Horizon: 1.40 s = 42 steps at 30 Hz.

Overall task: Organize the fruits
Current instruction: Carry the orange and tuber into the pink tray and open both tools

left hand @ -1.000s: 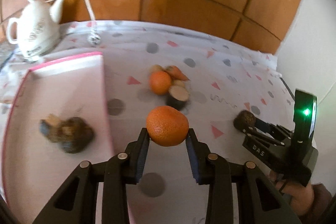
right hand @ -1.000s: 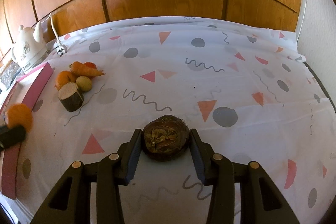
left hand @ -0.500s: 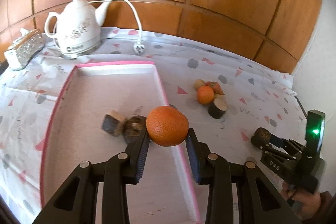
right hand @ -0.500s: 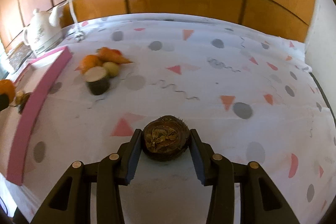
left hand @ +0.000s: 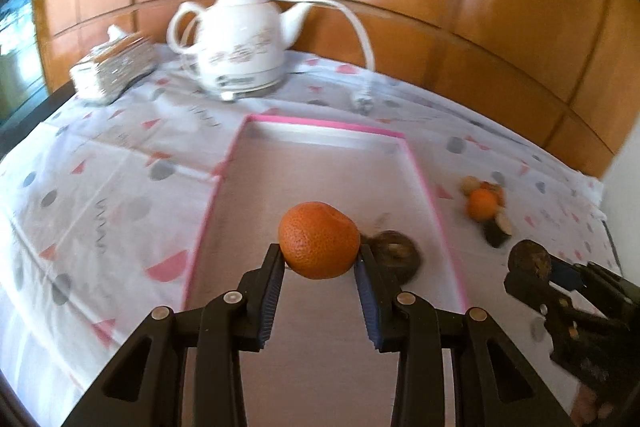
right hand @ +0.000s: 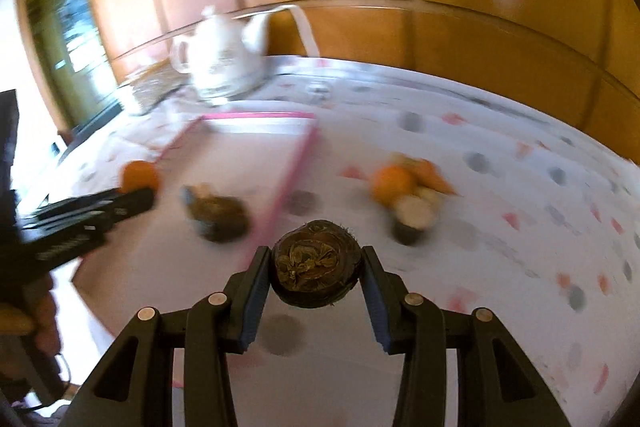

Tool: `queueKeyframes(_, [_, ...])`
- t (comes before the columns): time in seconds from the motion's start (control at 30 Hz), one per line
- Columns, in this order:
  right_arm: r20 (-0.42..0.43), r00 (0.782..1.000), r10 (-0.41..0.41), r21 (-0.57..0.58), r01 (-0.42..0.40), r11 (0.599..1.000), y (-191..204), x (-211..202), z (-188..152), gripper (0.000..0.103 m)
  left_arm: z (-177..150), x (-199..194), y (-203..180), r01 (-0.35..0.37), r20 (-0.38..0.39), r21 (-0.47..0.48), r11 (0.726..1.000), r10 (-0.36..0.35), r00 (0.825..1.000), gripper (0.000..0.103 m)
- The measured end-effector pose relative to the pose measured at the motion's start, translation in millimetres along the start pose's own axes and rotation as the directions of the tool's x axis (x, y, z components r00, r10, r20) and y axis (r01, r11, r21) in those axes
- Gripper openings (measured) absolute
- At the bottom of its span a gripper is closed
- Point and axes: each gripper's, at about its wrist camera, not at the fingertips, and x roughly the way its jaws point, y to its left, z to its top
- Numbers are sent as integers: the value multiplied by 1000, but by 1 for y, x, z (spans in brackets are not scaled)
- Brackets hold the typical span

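Holding an orange (left hand: 319, 239) in my left tongs (left hand: 319, 265), both pads pressed to its sides, above the pink-rimmed tray (left hand: 426, 183). My right tongs (right hand: 316, 269) are clamped on a dark brown round fruit (right hand: 316, 269) (rough, hairy skin; I can't name it), which hangs over the patterned cloth on the surface (right hand: 520, 195), just outside the tray's right rim.

Inside the tray, near its right rim: one dark brown fruit (left hand: 396, 255), partly hidden behind the left tongs' right finger. The right wrist view shows a second, smaller piece (right hand: 196, 191) touching its far side, too blurred to identify.

Loose pile on the cloth, right of the tray and well apart from it: a second orange (left hand: 482, 203), a carrot (right hand: 436, 177), a small pale round thing (left hand: 469, 183), and a dark stub with a pale cut face (left hand: 500, 230), all touching or nearly so.

Toward the surface's far edge, against the wood panelling: a white kettle (left hand: 240, 43) with its cord (left hand: 362, 35), and a patterned box (left hand: 114, 65) to its left.

My hand (right hand: 36, 315) shows at the left of the right wrist view.
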Motion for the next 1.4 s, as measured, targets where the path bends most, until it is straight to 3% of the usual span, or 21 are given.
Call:
queueKeyframes(0.27, [-44,998,48,-104,-52,993,62,29,17,45,-6,-7,22,-45,12,-62,997,46,999,42])
queueKeyframes(0.5, [5,999,-37,-131,37,991,81,22,17,46,-6,-17,28,-50,40,-90,995,54,998,47])
queueKeyframes(0.87, [93,981,-171,-96,180,979,71,-2,17,46,-6,-28,8,-22,72,-37,999,25,997,50])
queueKeyframes(1.13, [97,974,-206,-33,210,977,51,-7,17,46,-7,-30,-7,-5,71,2,1000,5,997,50])
queueKeyframes(1.4, [113,969,-221,-41,226,973,50,-10,16,46,-8,-33,-17,4,77,30,1000,-6,997,50])
